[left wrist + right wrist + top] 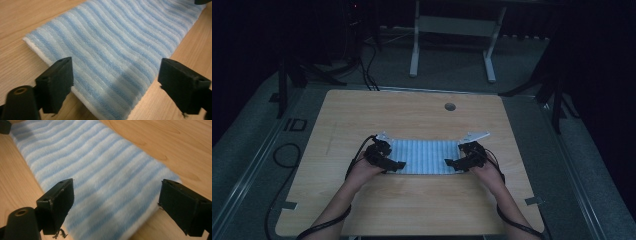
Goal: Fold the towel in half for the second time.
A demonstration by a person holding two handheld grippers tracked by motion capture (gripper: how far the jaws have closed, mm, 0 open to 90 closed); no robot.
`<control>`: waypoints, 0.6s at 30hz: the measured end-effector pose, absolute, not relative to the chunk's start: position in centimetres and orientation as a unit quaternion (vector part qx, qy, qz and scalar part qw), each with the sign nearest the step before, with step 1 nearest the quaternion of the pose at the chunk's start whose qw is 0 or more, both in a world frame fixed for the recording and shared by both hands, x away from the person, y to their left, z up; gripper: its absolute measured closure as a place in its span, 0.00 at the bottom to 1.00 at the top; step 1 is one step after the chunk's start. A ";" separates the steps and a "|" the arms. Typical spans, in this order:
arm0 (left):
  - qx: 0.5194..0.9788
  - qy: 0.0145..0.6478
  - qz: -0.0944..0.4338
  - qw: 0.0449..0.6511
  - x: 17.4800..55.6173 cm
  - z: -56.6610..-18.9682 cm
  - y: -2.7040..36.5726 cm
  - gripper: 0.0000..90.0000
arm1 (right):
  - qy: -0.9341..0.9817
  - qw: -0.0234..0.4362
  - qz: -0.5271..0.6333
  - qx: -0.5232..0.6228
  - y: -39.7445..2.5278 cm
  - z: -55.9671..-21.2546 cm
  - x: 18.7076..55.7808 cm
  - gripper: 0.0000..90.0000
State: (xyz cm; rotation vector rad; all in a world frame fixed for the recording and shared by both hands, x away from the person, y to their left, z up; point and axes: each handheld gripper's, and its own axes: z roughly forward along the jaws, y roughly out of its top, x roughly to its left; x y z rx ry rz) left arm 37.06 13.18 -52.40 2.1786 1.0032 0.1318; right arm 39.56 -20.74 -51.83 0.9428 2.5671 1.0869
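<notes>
Your left gripper and right gripper both have jaws wide apart, gripping nothing. Striped towel lies flat between and ahead of each pair, one short end per gripper. Around it: bare counter, cable hole well beyond.

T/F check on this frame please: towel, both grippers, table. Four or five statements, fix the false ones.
1. The towel is blue and white striped. True.
2. The left gripper is clamped shut on the towel. False: its jaws stand wide apart above the towel's end.
3. The right gripper is open over the towel's other end. True.
4. The towel hangs off the table edge. False: it lies flat on the wooden top, well inside the edges.
5. The table has a round hole beyond the towel. True.
</notes>
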 end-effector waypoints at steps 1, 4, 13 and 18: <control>0.846 0.389 0.051 0.361 37.1 -52.4 13.2 0.05 | 0.868 0.099 0.368 0.319 -20.7 -51.8 39.6 0.14; 0.840 0.391 0.076 0.369 36.5 -52.6 13.3 0.04 | 0.867 0.098 0.369 0.321 -22.0 -52.4 38.9 0.13; 0.826 0.404 0.101 0.379 35.4 -53.1 14.8 0.04 | 0.848 0.116 0.394 0.336 -25.5 -52.6 37.7 0.13; 0.820 0.410 0.108 0.384 34.8 -53.3 15.9 0.04 | 0.845 0.131 0.389 0.344 -27.3 -52.7 36.9 0.13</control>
